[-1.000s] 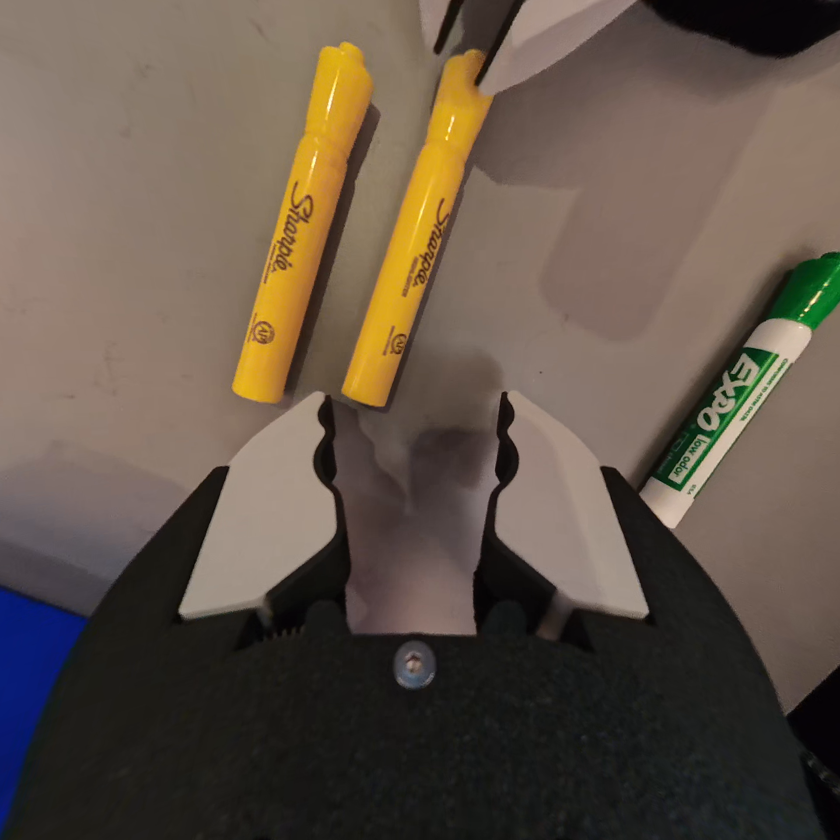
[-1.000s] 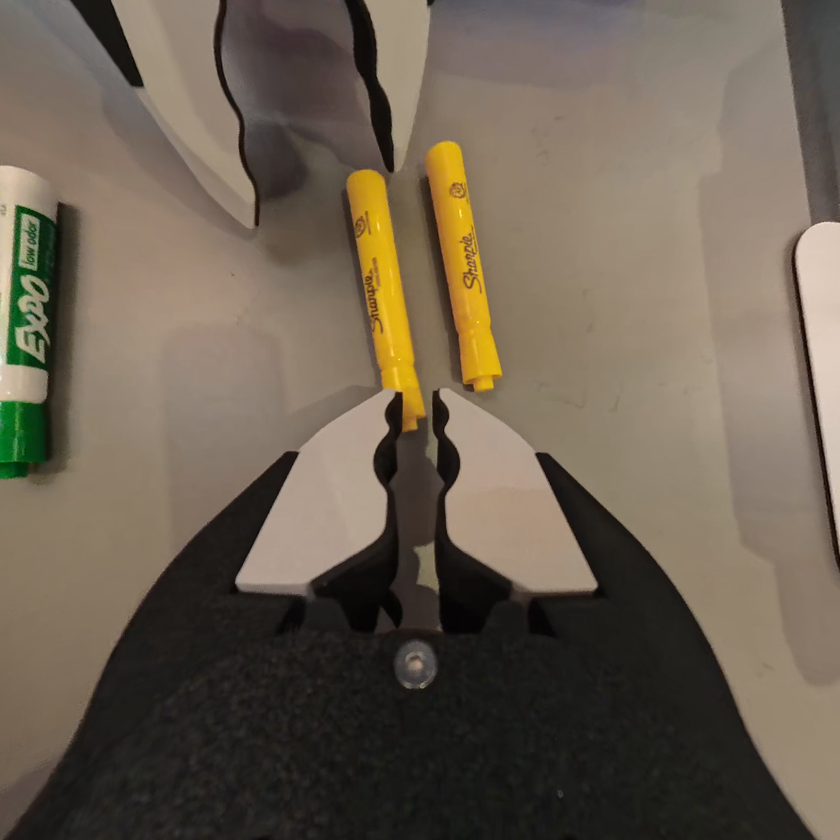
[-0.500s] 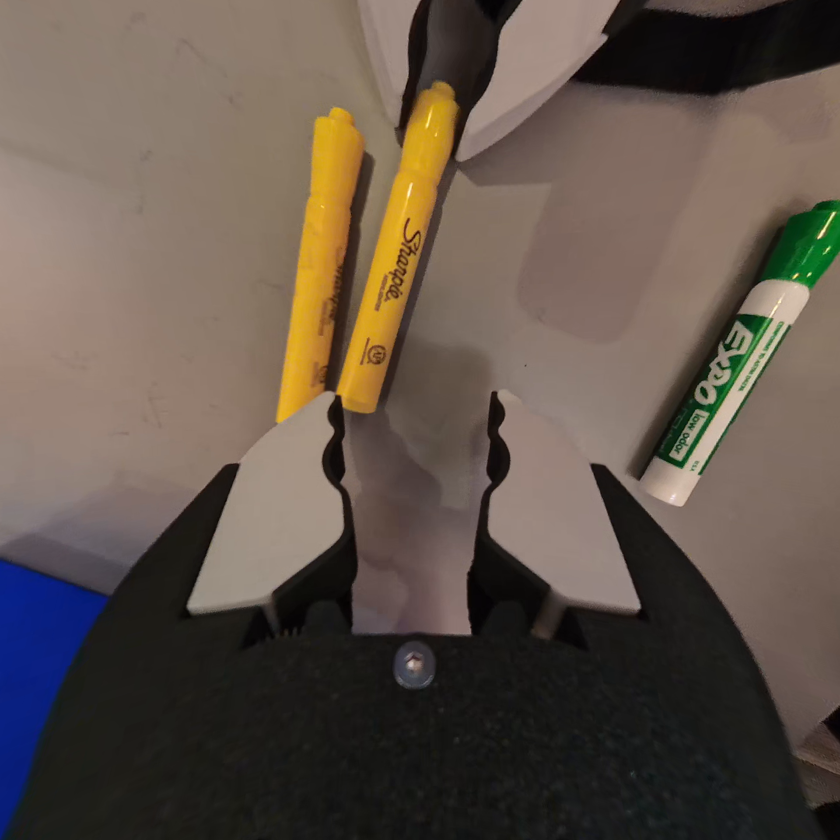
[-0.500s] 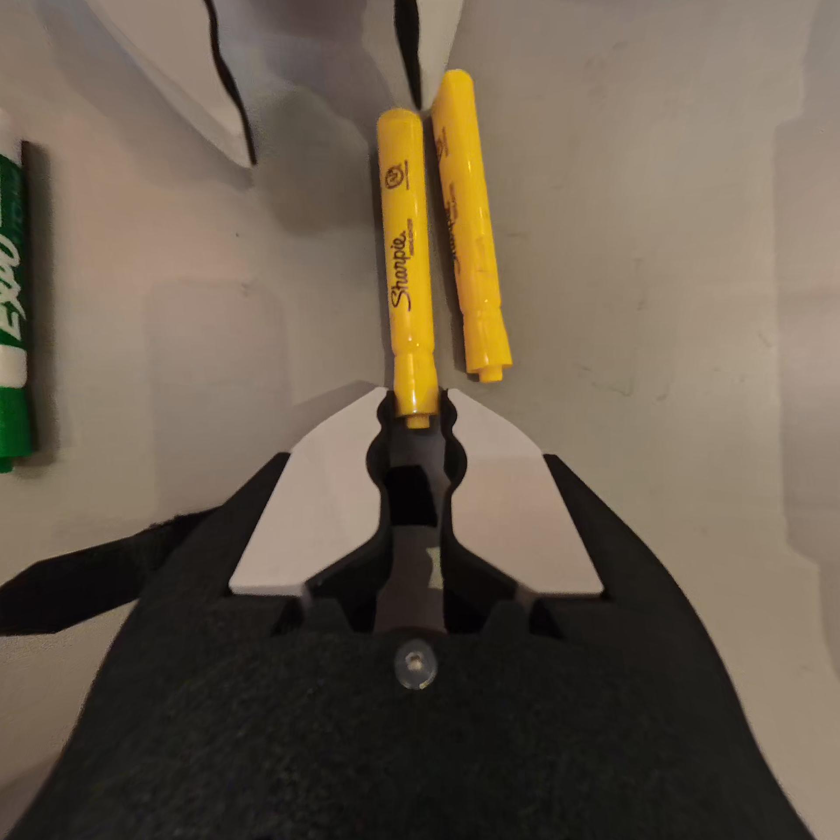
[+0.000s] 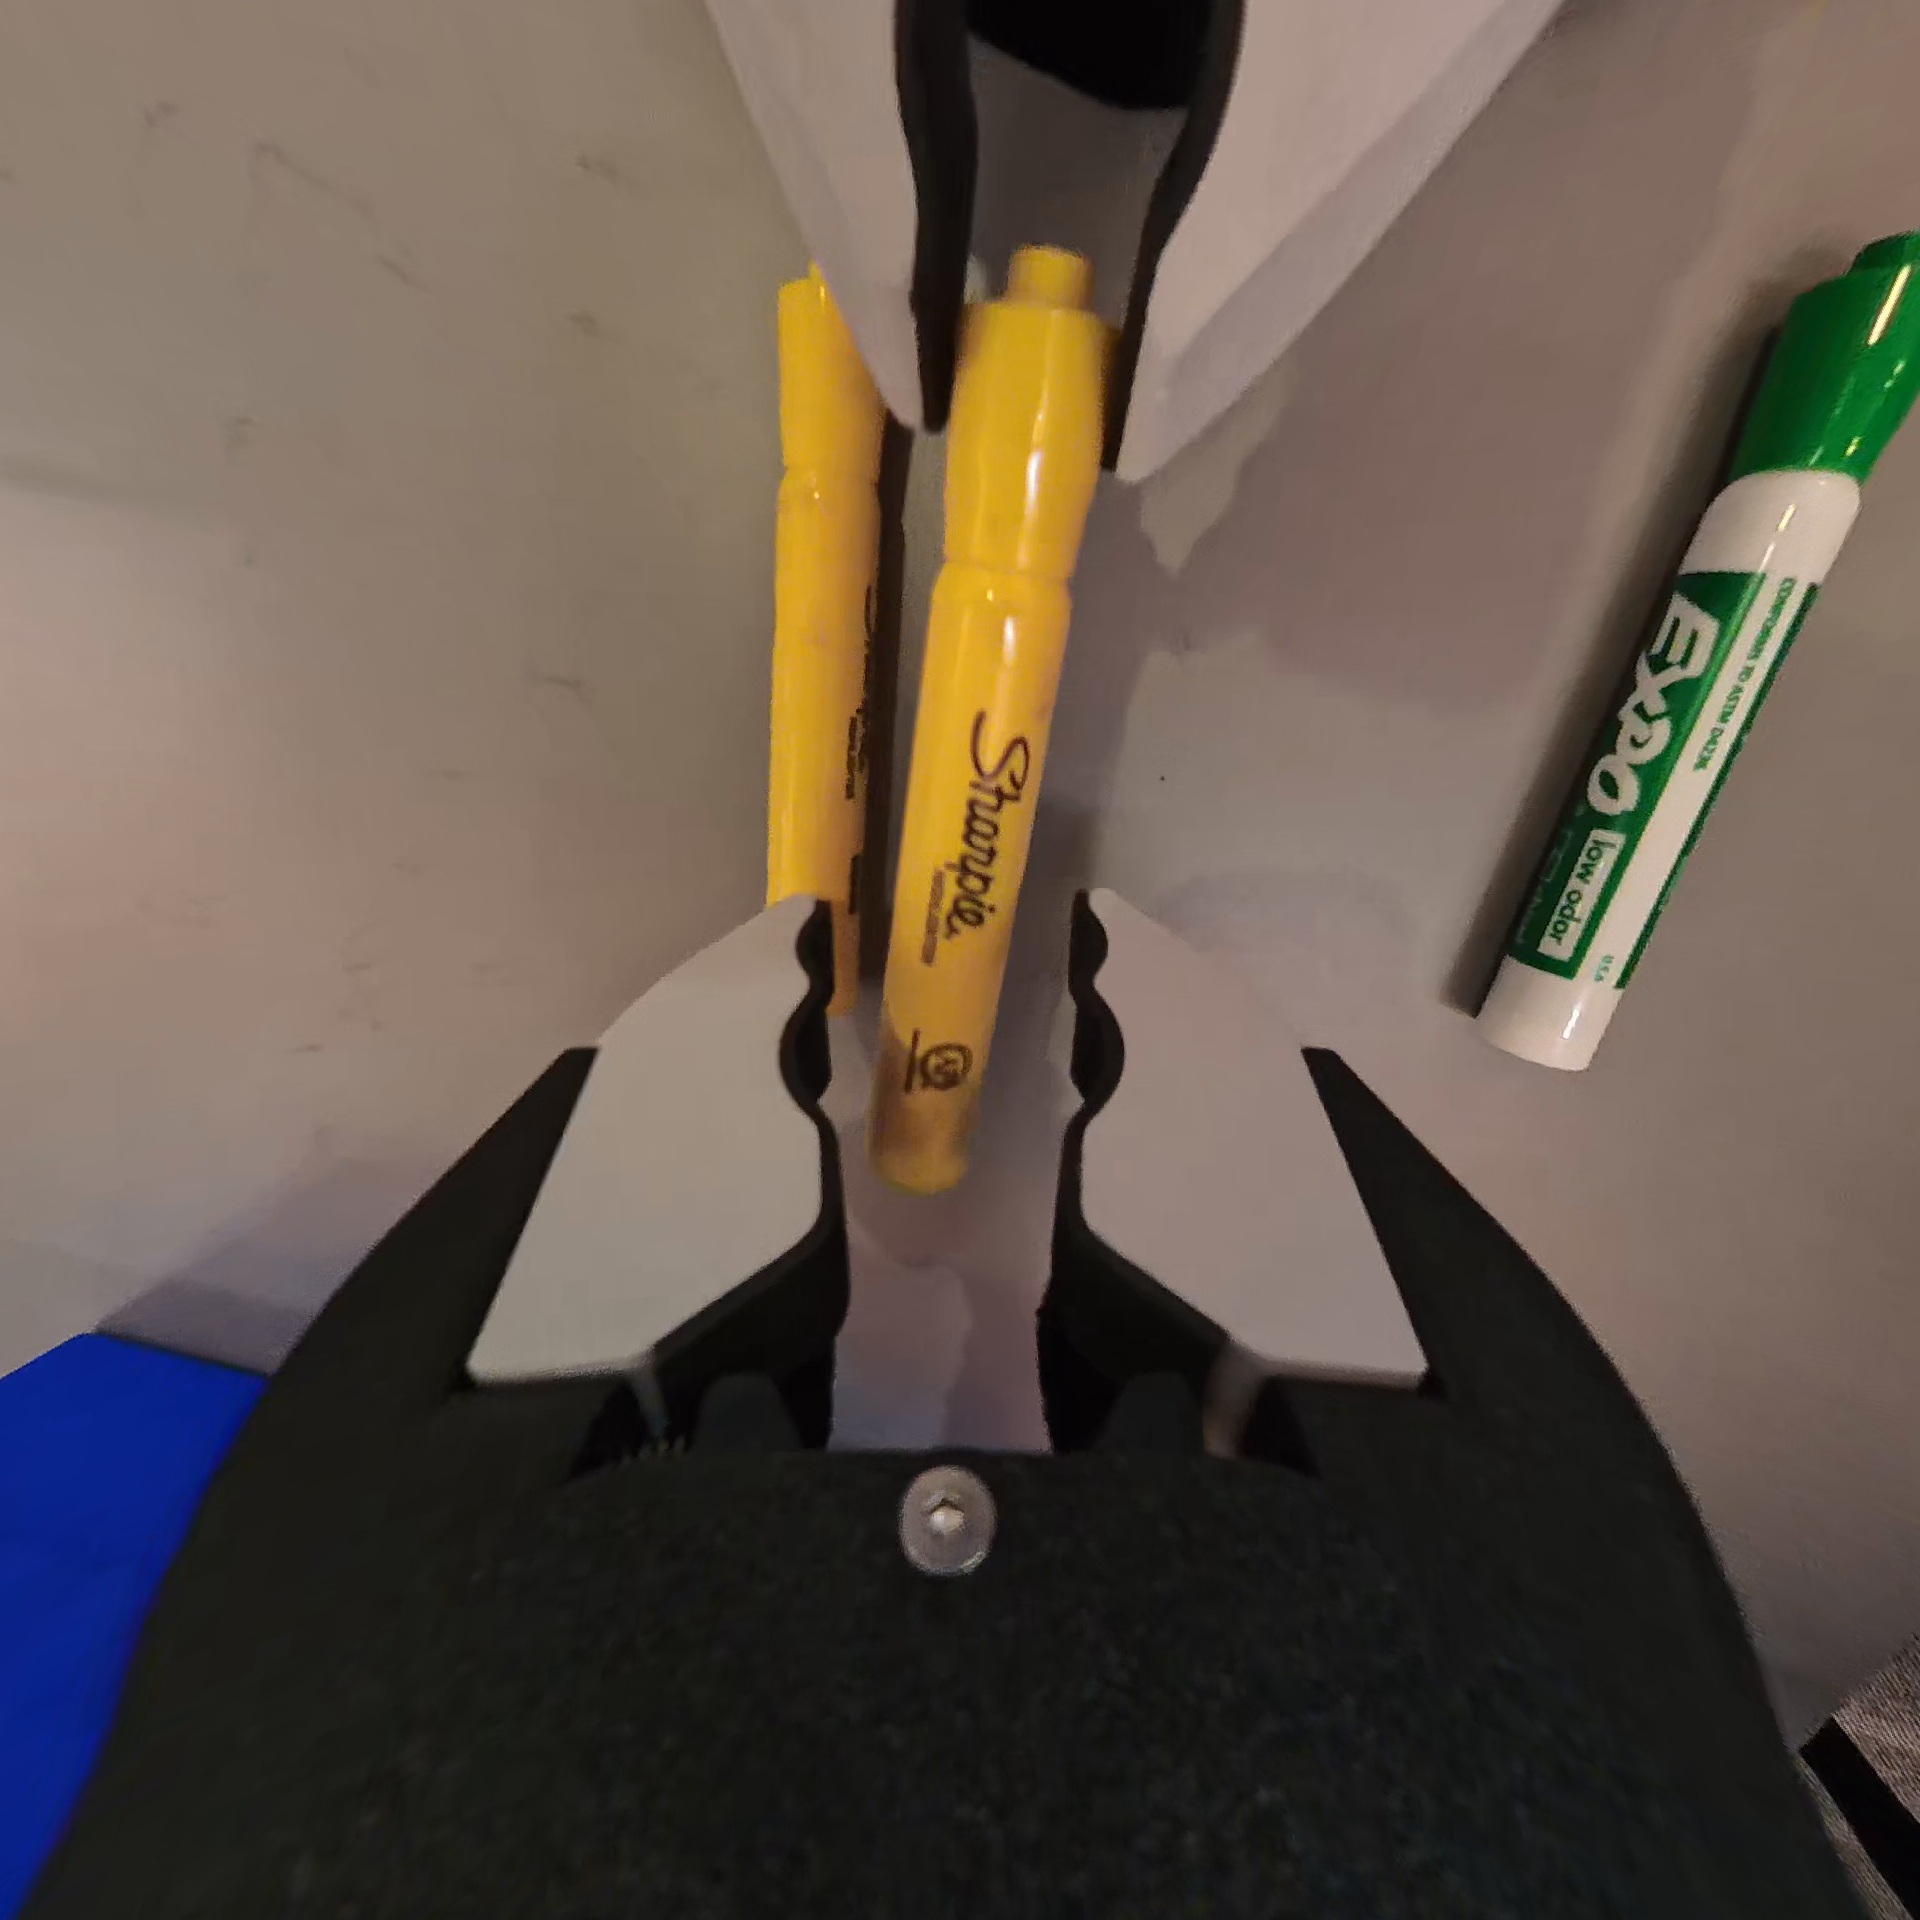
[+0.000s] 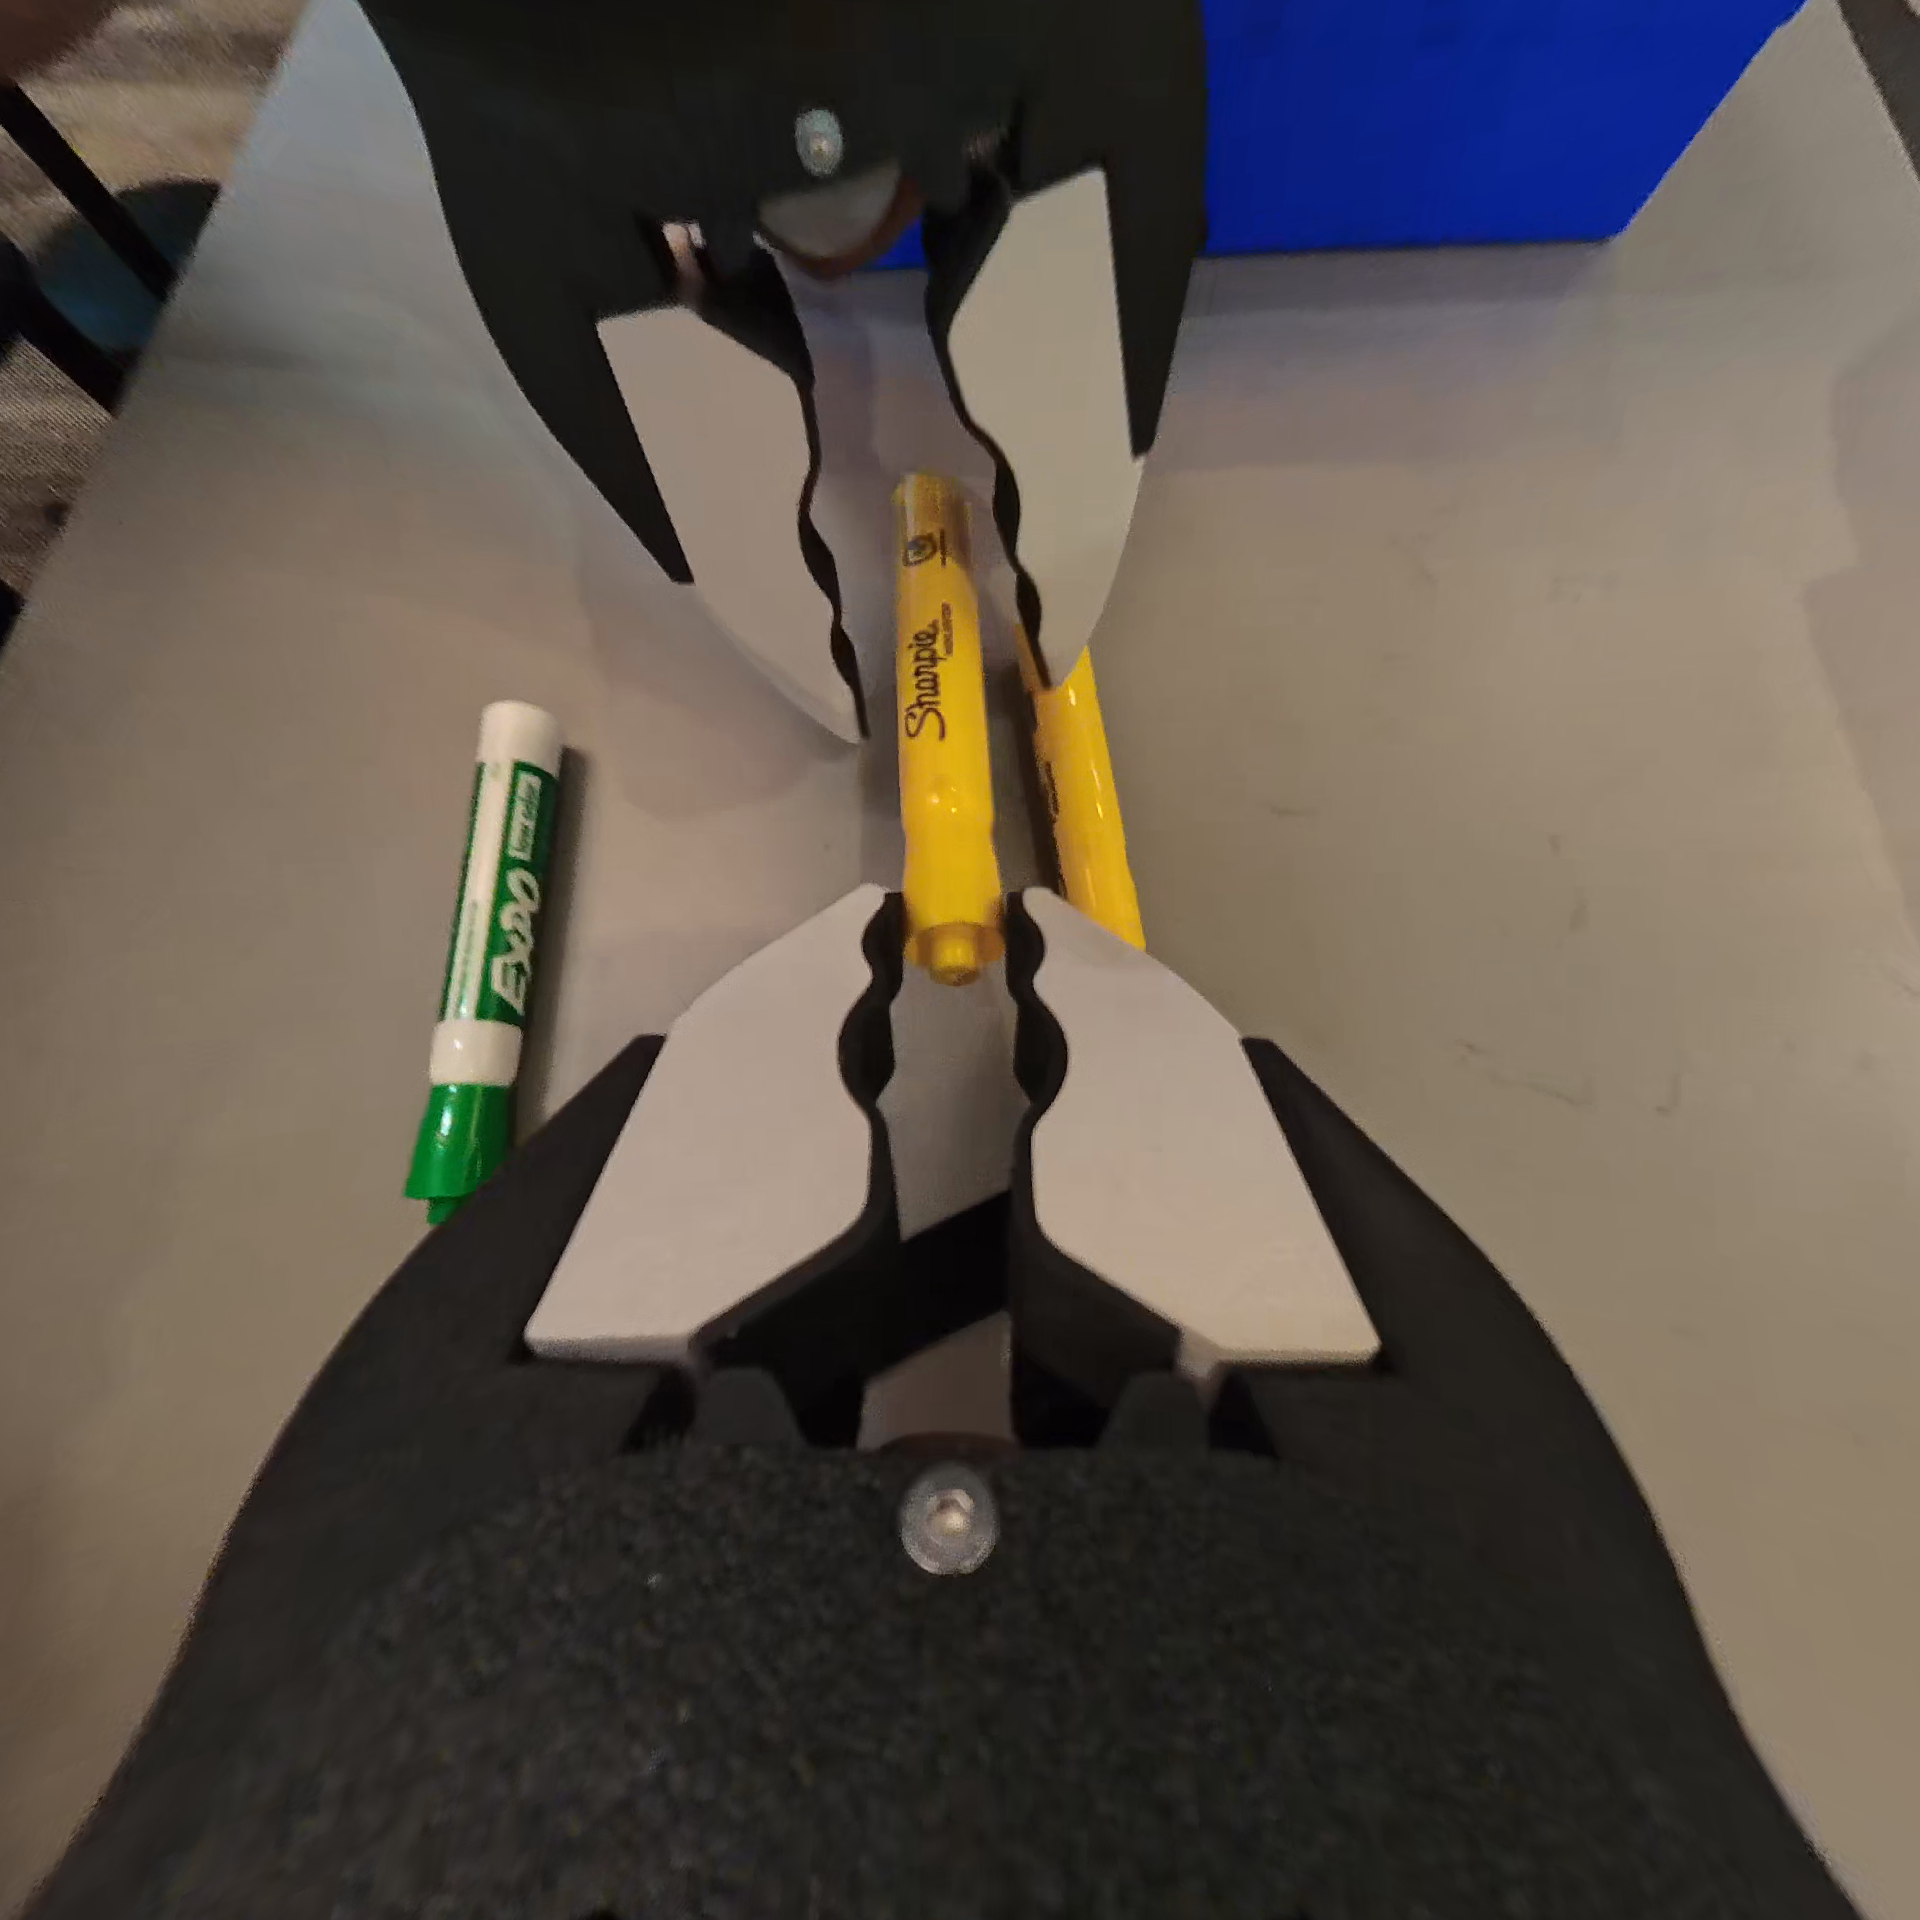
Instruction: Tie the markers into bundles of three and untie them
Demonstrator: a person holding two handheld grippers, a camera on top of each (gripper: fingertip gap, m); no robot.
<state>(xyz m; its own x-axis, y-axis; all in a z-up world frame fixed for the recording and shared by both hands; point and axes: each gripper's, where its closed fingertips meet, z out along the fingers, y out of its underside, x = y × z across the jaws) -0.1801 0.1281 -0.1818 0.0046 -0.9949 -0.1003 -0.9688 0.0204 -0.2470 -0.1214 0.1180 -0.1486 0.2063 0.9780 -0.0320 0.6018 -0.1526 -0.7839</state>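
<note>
My right gripper (image 6: 951,904) is shut on the cap end of a yellow marker (image 6: 940,727) and holds it slightly above the grey table. The marker's butt end (image 5: 925,1132) lies between the fingers of my open left gripper (image 5: 951,914), apart from both. The two grippers face each other along this marker. A second yellow marker (image 5: 821,675) lies on the table right beside it, also in the right wrist view (image 6: 1081,810). A green-capped white marker (image 5: 1714,707) lies apart to the side, also in the right wrist view (image 6: 494,935).
A blue box (image 6: 1455,125) stands behind the left gripper, and its corner shows in the left wrist view (image 5: 114,1455). A black strap (image 6: 883,1299) shows under the right gripper's fingers. The grey table (image 6: 1507,831) is bare to the right of the markers. Tip to tip, the grippers are about 7 cm apart.
The right gripper has closed on the yellow marker's cap end and raised it. The grippers have come closer, so the marker's butt end now sits between the open left fingers.
</note>
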